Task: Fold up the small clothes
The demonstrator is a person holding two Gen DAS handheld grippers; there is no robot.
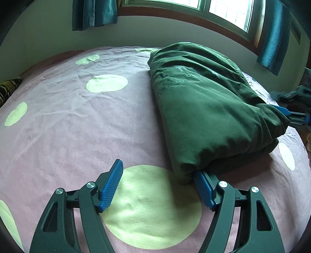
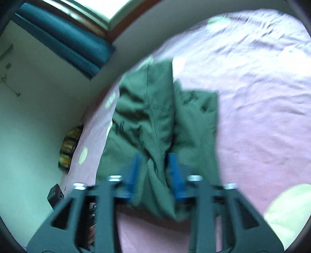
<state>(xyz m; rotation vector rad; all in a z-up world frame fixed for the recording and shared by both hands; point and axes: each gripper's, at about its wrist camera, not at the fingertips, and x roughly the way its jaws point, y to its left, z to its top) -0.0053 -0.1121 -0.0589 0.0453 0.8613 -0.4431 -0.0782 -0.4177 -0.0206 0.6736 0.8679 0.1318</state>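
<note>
A dark green garment (image 1: 210,101) with faint lettering lies folded into a thick bundle on the right half of the bed. My left gripper (image 1: 157,169) stands open just in front of its near corner; the right blue pad (image 1: 204,186) touches the cloth edge, and only sheet shows between the fingers. My right gripper (image 1: 289,116) shows at the bundle's far right corner. In the blurred right wrist view the garment (image 2: 155,120) runs away from my right gripper (image 2: 154,163), whose jaws stand apart with a ridge of cloth lying between the pads.
The bed is covered by a mauve sheet (image 1: 77,116) with pale green dots. A plaid cushion (image 1: 7,89) sits at the left edge against the wall. Teal curtains (image 1: 93,13) and a window run along the wall behind the bed.
</note>
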